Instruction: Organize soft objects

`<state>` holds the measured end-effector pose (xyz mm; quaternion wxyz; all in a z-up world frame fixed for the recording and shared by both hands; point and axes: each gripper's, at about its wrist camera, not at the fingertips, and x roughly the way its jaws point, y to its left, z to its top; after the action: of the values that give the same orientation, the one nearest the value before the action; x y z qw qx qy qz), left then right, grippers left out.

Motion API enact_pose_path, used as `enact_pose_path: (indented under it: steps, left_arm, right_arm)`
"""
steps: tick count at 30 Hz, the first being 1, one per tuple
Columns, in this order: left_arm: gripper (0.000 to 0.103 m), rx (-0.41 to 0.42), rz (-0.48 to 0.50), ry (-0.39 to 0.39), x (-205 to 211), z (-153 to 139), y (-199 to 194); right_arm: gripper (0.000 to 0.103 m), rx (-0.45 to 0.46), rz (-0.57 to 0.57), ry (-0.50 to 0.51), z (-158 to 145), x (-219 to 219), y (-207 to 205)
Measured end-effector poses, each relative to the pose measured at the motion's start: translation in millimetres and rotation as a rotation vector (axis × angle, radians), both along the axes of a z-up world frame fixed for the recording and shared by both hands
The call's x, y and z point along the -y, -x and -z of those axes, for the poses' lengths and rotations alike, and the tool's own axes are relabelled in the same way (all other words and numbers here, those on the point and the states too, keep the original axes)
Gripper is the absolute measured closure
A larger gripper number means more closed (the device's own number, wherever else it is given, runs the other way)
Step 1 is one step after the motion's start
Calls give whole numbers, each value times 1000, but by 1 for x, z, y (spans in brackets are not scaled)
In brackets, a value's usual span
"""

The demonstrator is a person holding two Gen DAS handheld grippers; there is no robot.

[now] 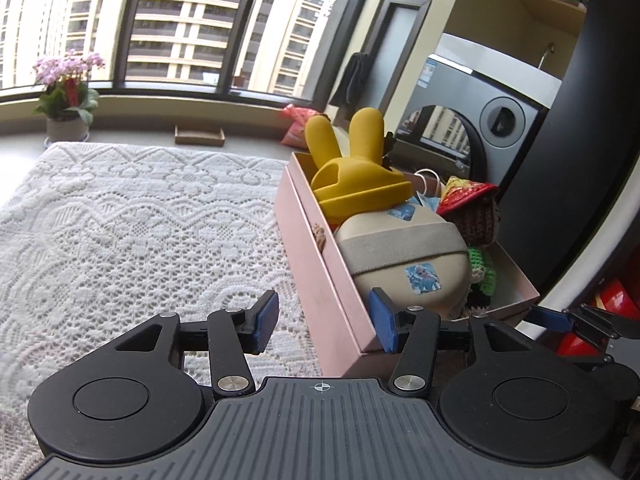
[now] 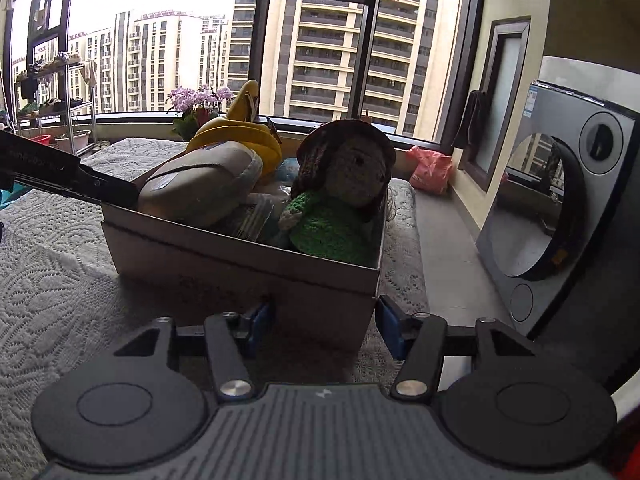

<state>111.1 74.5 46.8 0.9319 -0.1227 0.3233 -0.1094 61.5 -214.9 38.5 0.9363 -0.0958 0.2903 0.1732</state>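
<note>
both jaws apart, empty, beside the pink cardboard box (image 1: 320,280) of plush toys.

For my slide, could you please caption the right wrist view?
Open right gripper fingers straddle a cardboard box corner below a crocheted doll.

Right hand-held gripper (image 2: 326,326) stands open at the near end wall of the pink box (image 2: 240,276). Box holds a crocheted doll (image 2: 344,196), beige pouch (image 2: 200,188) and yellow toy (image 2: 240,132). Box rests on a lace-covered bed (image 2: 52,264).
</note>
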Motion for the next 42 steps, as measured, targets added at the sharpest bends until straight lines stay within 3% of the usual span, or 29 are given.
enact_pose_path:
  steps: [5,8,10,13,15,20,23,25,29,42]
  left_arm:
    - [49,11,-76,-70,-15,-4,-19]
    - [37,9,-102,-101,-27,-4,-29]
    - [20,-2,-125,-113,-34,-2,-32]
    - [25,7,-116,-64,-40,-3,-22]
    - [27,56,-115,-93,-36,-14,0]
    - [27,42,-80,-215,-6,-11,69]
    - [27,-2,-67,-221,9,9,96]
    - [27,-46,-54,-222,17,26,102]
    - [27,3,-92,-317,36,36,110]
    - [27,1,-161,-302,41,34,113]
  right_arm:
    - [47,-20,-2,-82,-6,-16,-22]
    - [48,-6,5,-91,-10,-32,-34]
    - [47,15,-9,-72,-11,-39,-34]
    - [23,26,17,-49,-13,-44,-26]
    - [11,17,37,-70,-15,-39,-11]
    - [7,-77,84,-75,-12,-34,25]
    - [4,-126,73,-56,-2,-43,45]
    - [2,-157,81,-24,10,-53,51]
    - [0,-200,146,-52,24,-48,48]
    - [0,-131,202,-70,27,-47,63]
